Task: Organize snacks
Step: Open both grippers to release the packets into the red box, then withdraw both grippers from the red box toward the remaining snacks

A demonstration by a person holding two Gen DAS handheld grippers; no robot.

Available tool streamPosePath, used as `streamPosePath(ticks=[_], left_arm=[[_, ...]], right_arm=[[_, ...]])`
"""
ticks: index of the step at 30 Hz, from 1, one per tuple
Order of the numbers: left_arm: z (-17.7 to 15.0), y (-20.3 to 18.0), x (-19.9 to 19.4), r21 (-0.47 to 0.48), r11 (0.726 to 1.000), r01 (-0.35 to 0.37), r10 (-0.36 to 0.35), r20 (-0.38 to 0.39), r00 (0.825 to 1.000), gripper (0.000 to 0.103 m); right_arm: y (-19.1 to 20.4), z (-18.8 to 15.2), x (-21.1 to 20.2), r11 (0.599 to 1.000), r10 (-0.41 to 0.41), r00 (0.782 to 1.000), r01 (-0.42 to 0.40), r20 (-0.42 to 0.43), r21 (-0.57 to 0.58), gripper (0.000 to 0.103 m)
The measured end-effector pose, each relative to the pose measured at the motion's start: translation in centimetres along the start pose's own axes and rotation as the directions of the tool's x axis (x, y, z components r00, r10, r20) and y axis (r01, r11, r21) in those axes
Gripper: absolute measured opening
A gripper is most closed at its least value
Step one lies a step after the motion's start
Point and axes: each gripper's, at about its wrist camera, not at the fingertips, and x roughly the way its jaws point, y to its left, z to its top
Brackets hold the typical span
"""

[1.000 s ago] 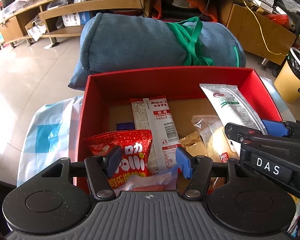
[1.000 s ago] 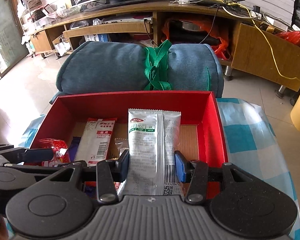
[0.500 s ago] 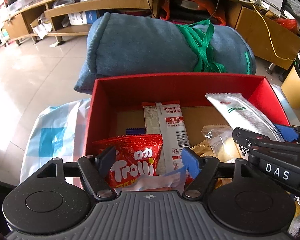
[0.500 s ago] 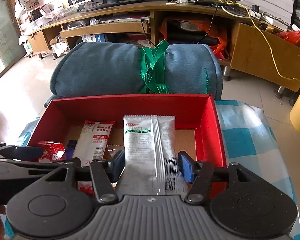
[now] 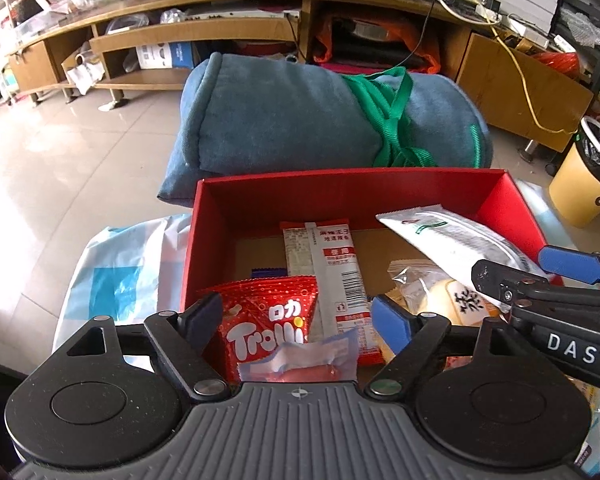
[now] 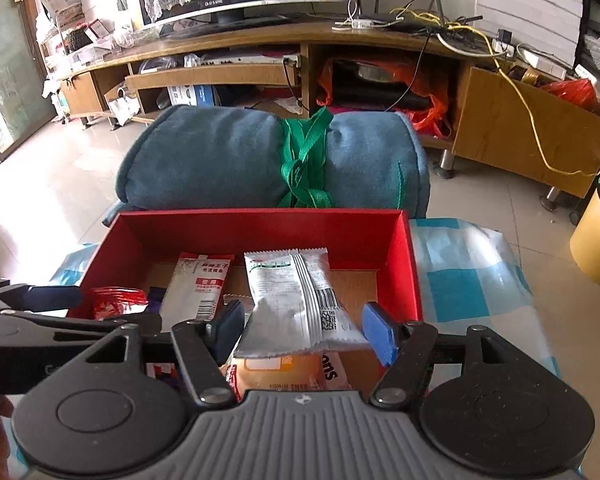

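Both jaws have just been opening: the left hand-held gripper (image 5: 296,320) is spreading off the red Trolli packet (image 5: 266,326) and the right hand-held gripper (image 6: 302,330) off the silver sachet (image 6: 296,300), leaving both snacks released inside the red box (image 6: 260,224).

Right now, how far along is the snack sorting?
Done: several packets already lie in the red box. In hand: nothing gripped; both grippers' jaws have just been opening, the left gripper around the Trolli bag, the right gripper around the silver packet. Left: snacks outside aren't visible.
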Motion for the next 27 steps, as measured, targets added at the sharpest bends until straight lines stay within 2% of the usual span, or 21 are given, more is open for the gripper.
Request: streamPosePath(ticks=[8, 14, 21, 24, 27], left_arm=[[-0.7, -1.0, -1.6, 0.028, 0.999, 0.037, -0.038, 0.02, 0.999, 0.088], [-1.4, -2.4, -2.6, 0.062, 0.994, 0.085, -0.087, 0.019, 0.996, 0.088], [-4.1, -5.8, -3.0, 0.117, 0.974, 0.196, -0.19, -0.058, 0.98, 0.088], [-5.3, -7.4, -2.6, 0.135, 0.962, 0.236, -0.223, -0.105, 0.969, 0.088], [-5.9, -8.2, -2.4, 0.147, 0.959, 0.242, -0.225, -0.125, 0.966, 0.088]], right_arm=[[-1.3, -0.9, -3.0, 1.0, -0.013, 1.0, 0.012, 0.018, 0.017, 0.064], [-3.7, -2.7, -4.5, 0.997, -0.066, 0.998, 0.066, -0.01, 0.038, 0.064], [-7.7, -4.7, -5.3, 0.987, -0.121, 0.99, 0.129, -0.078, 0.096, 0.064], [-8.6, -5.7, -4.7, 0.988, -0.108, 0.986, 0.121, -0.125, 0.098, 0.064], [-8.9, -6.4, -3.5, 0.993, -0.07, 0.982, 0.086, -0.178, 0.083, 0.065]])
